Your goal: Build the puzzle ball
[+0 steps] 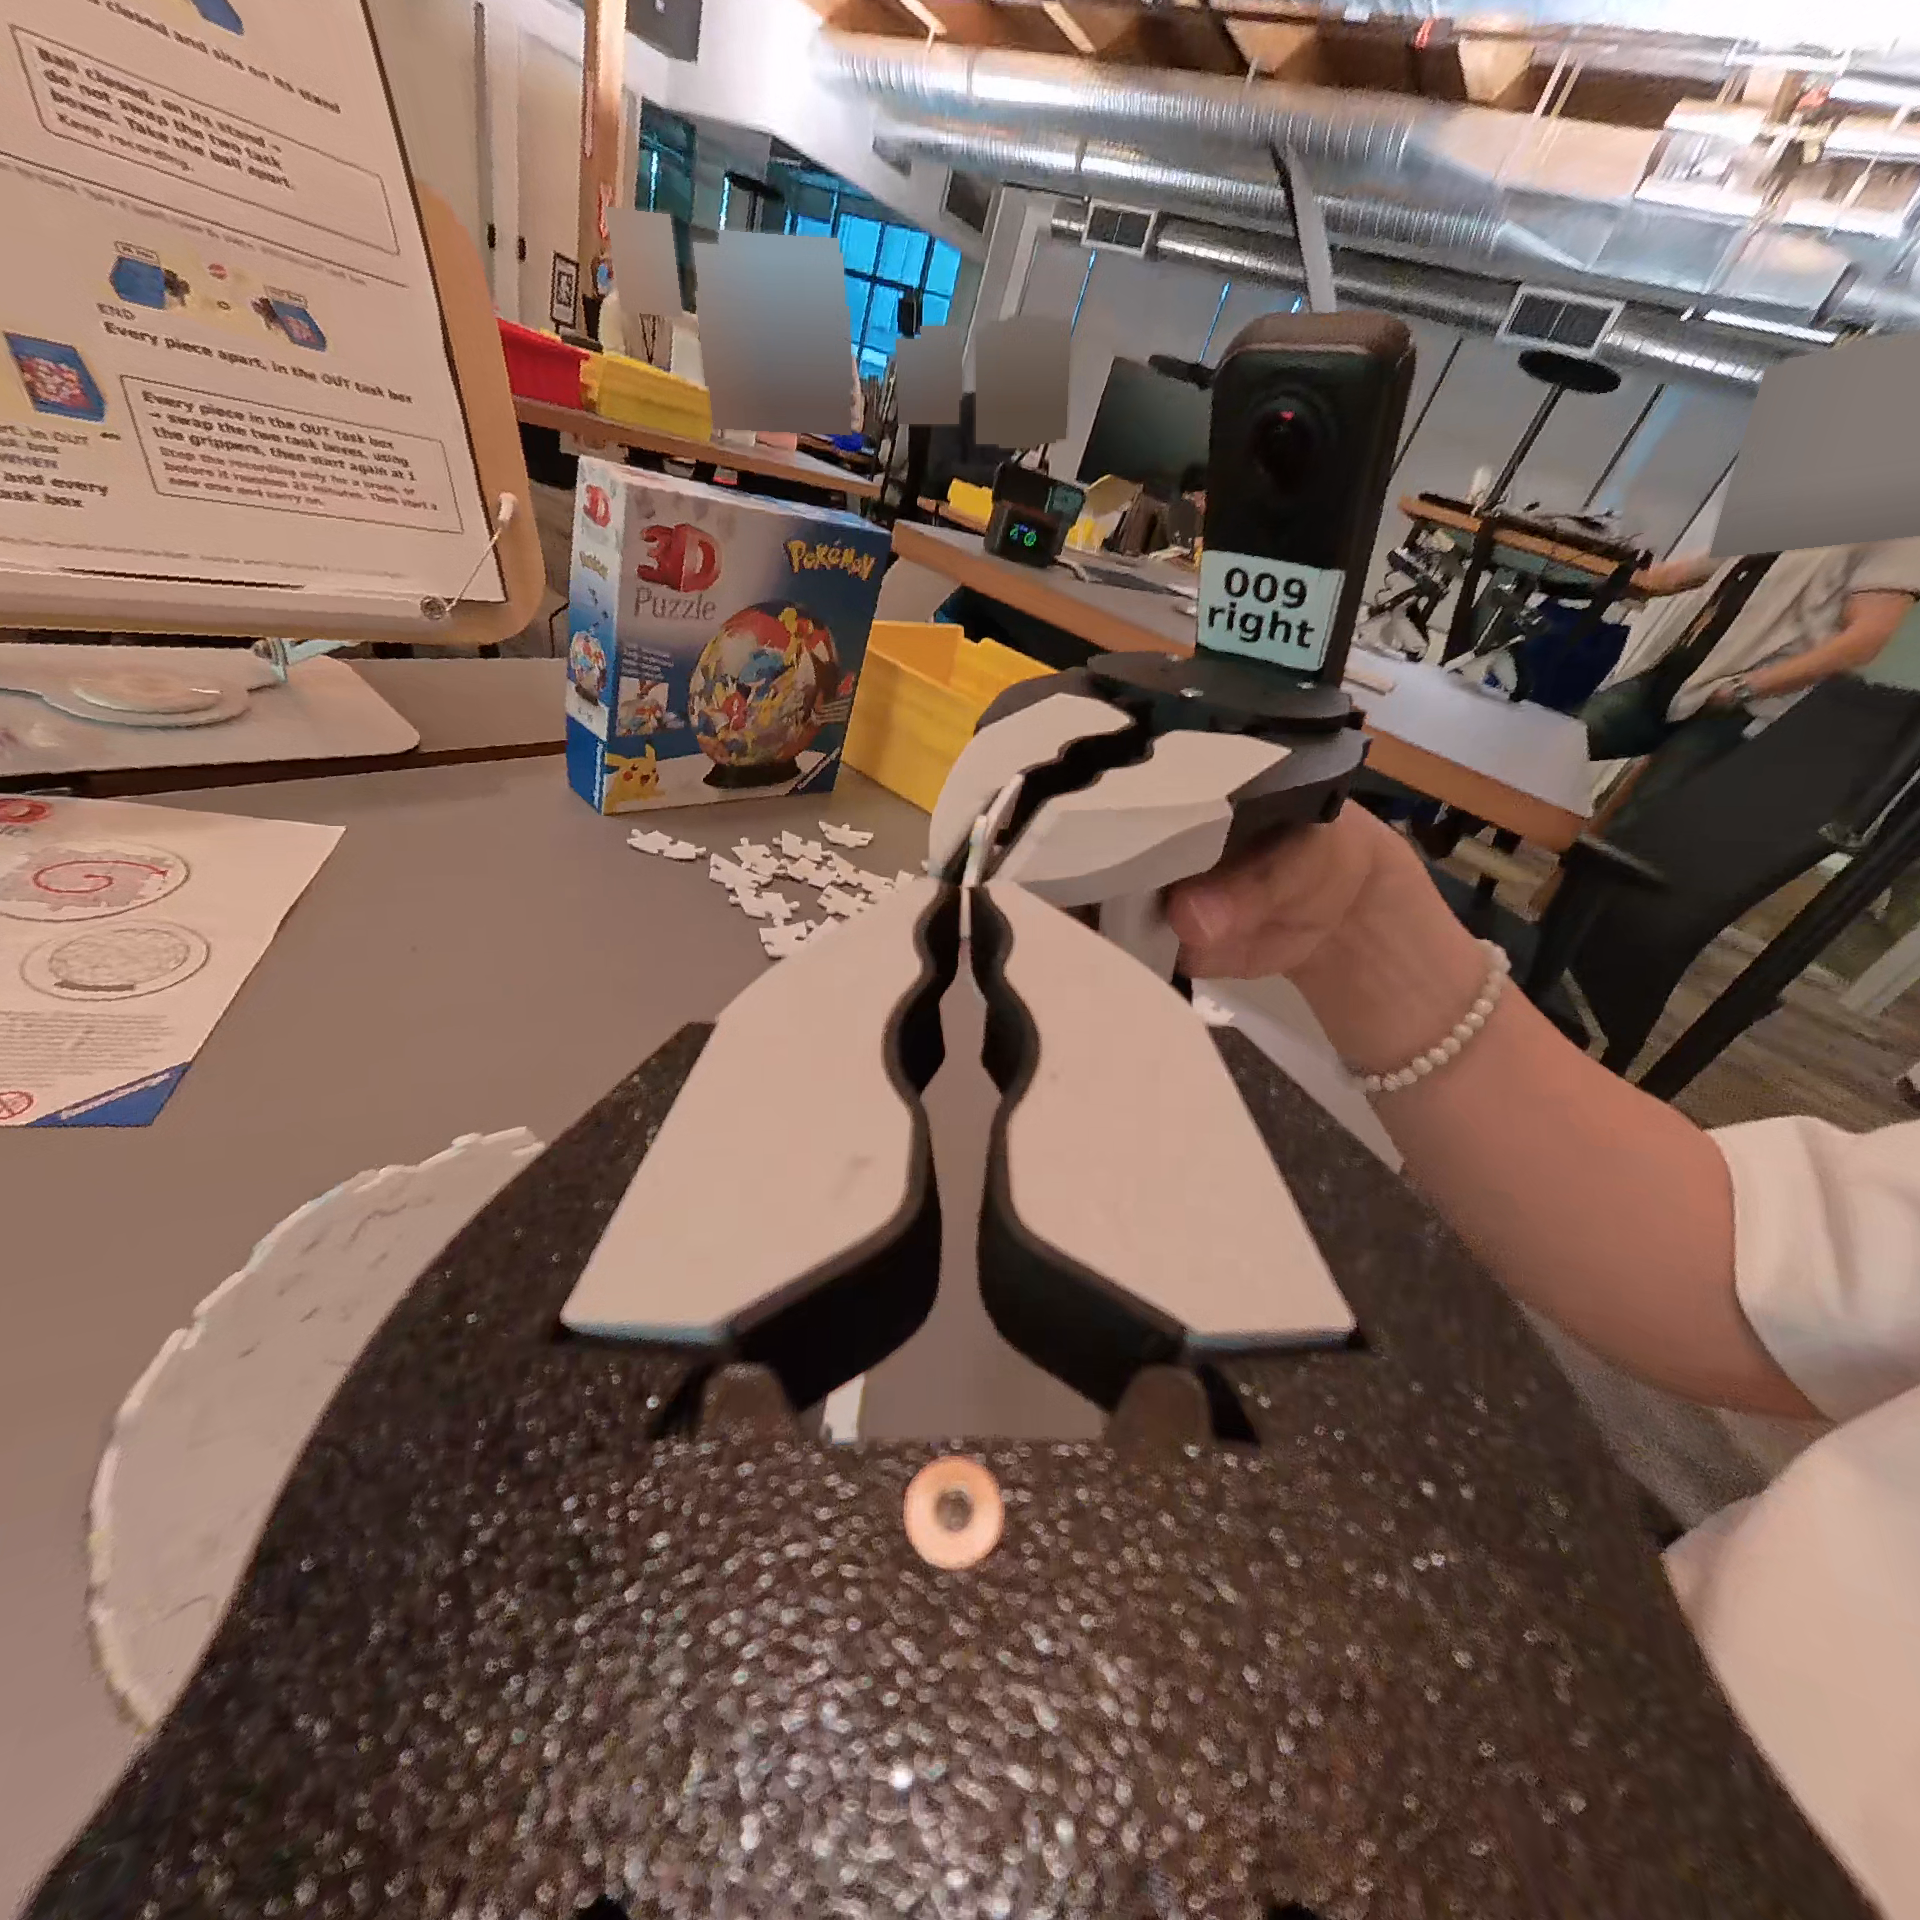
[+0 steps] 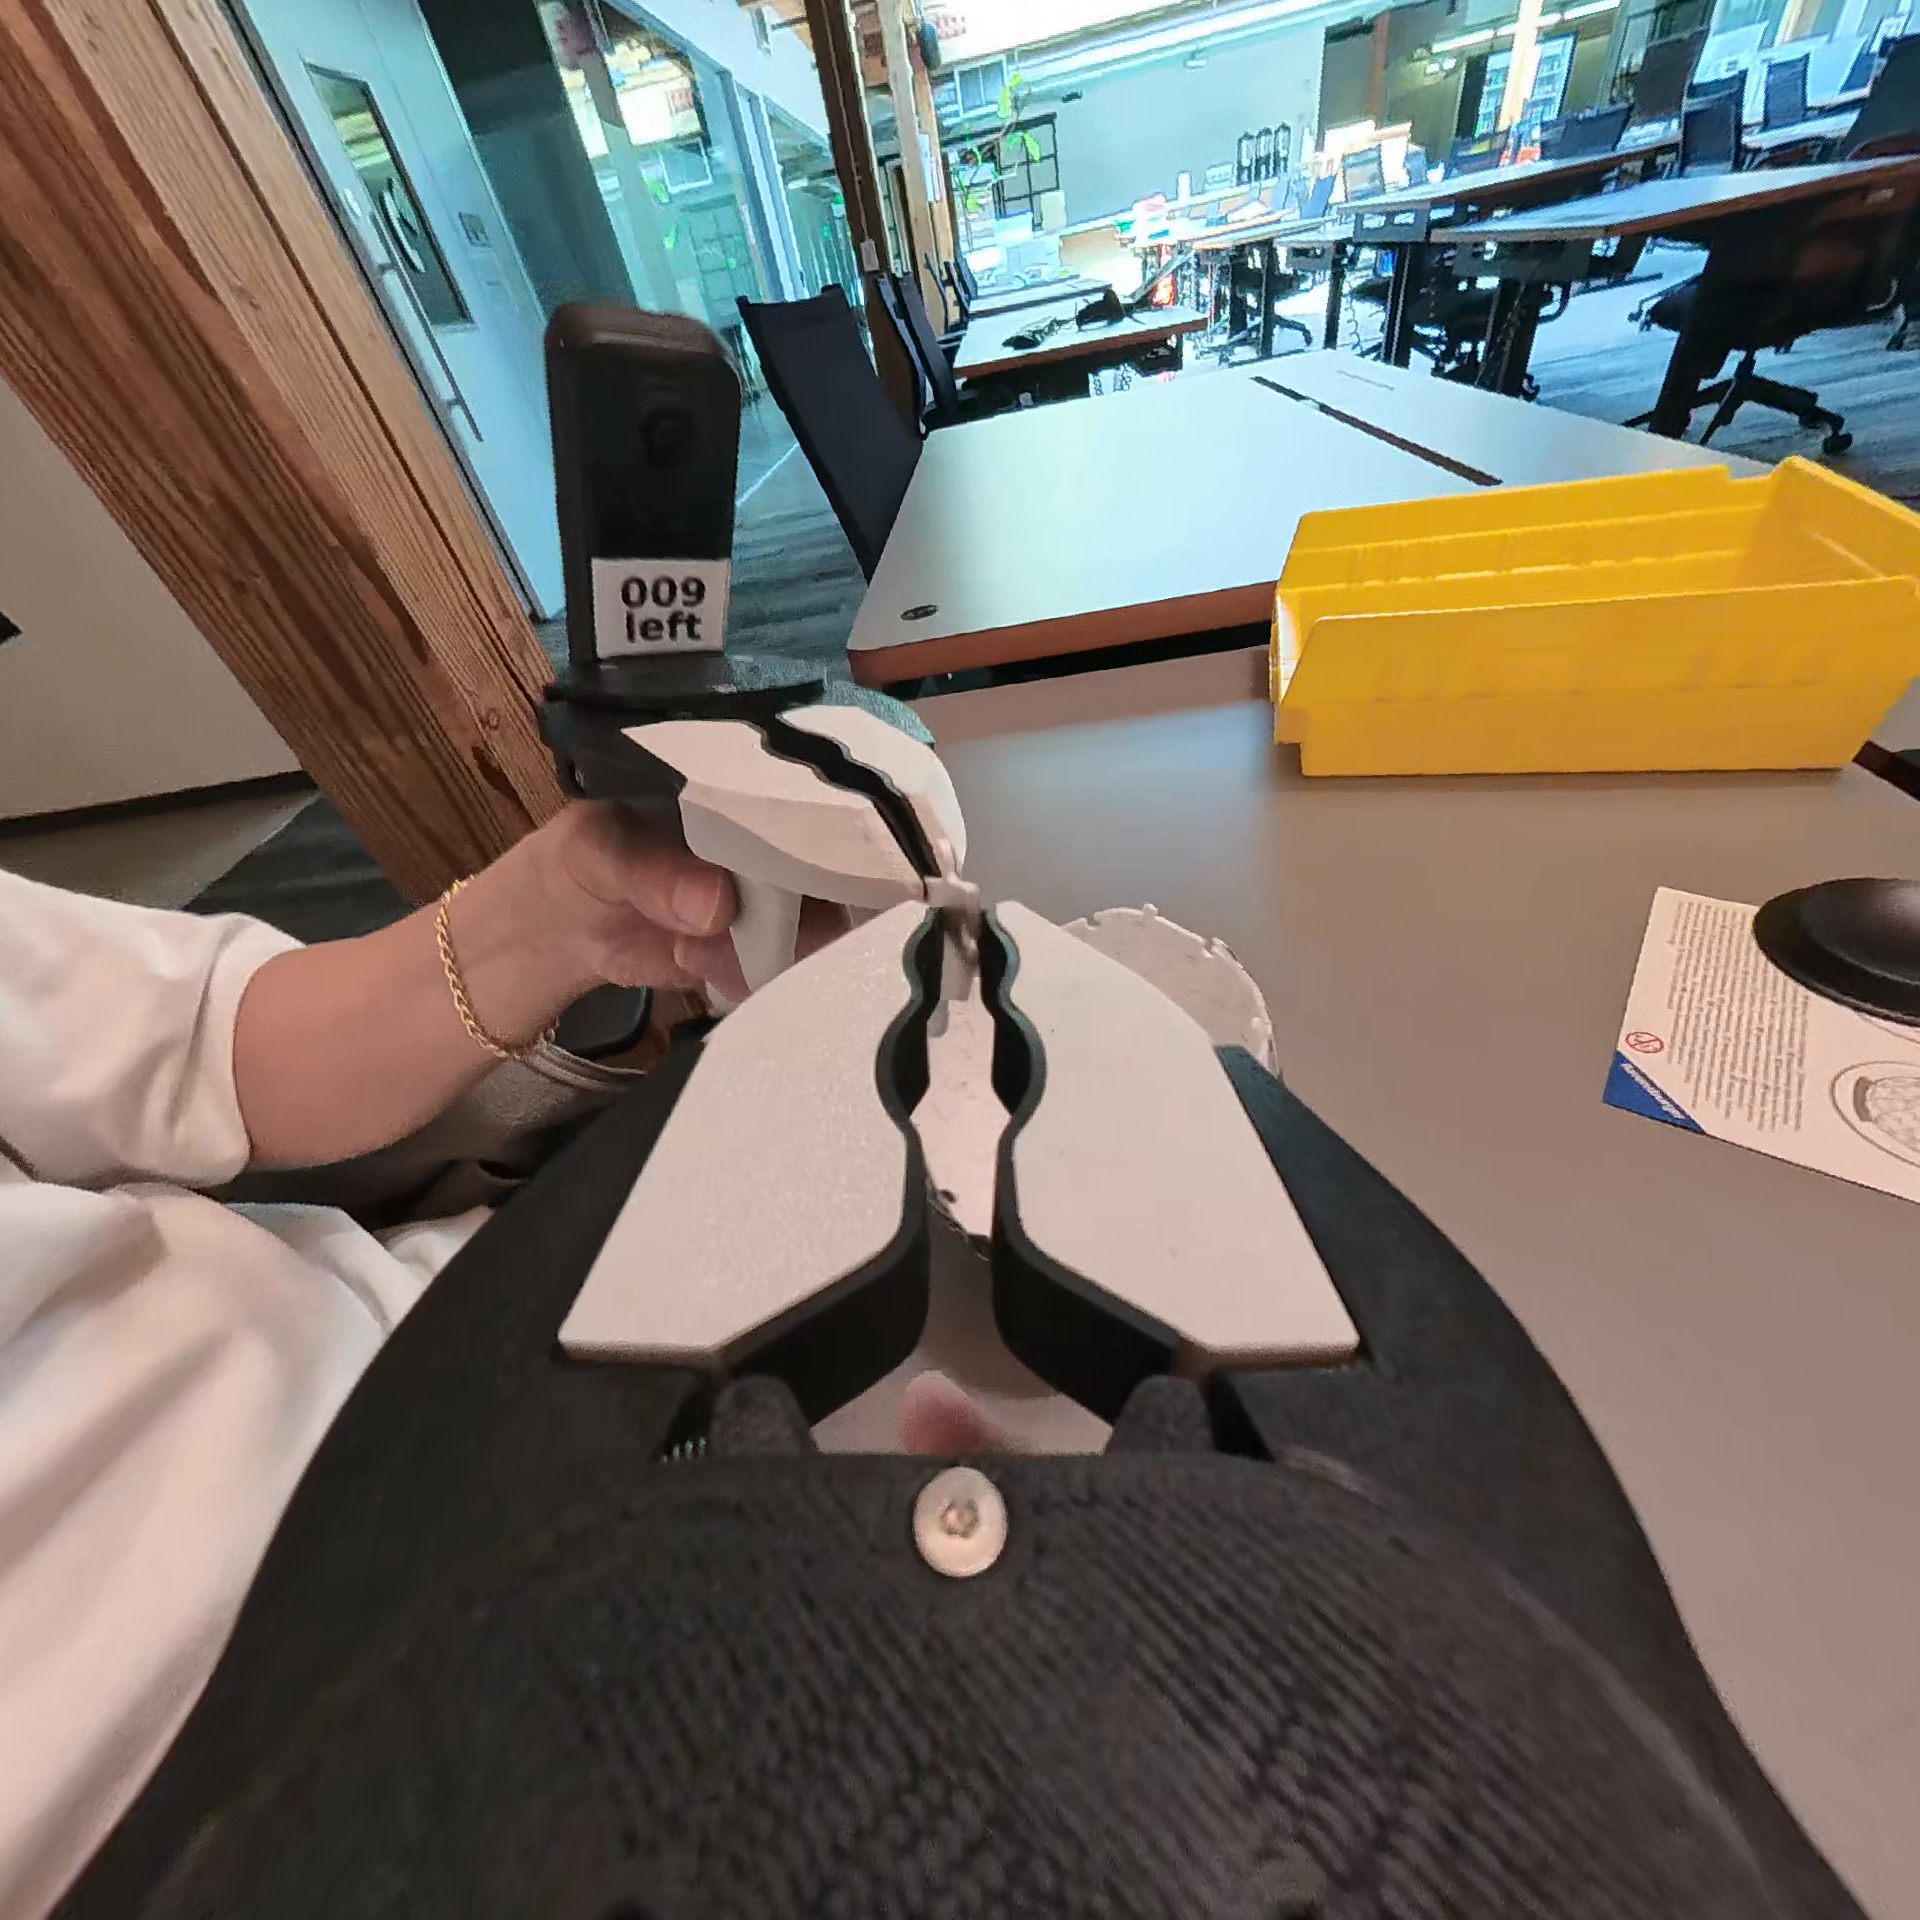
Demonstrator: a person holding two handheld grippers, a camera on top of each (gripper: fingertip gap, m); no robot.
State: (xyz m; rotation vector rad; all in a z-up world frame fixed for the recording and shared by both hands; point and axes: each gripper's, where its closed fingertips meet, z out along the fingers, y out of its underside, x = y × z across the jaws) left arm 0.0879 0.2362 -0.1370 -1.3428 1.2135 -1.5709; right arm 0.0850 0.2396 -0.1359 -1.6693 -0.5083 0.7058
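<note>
My left gripper (image 1: 961,920) and right gripper (image 2: 954,928) meet tip to tip above the grey table. Each is shut on a small white puzzle piece. The right one's piece (image 2: 949,977) hangs upright between its fingers. The left one's piece (image 2: 951,891) sits at its tips and touches the other. In the left wrist view the pieces (image 1: 974,868) show edge-on between both pairs of tips. The right gripper (image 1: 982,831) faces me there, and the left gripper (image 2: 938,878) shows in the right wrist view. A part-built white ball shell (image 1: 260,1403) lies on the table below; it also shows behind my right finger (image 2: 1174,966).
Several loose white pieces (image 1: 790,873) lie in front of the puzzle box (image 1: 717,644). A yellow bin (image 2: 1590,623) stands farther back. An instruction leaflet (image 2: 1766,1081) lies beside a black stand (image 2: 1849,945). An instruction board (image 1: 208,312) stands at the left. A person stands in the background at the right. Both grippers' tips are close together, under 4 cm apart.
</note>
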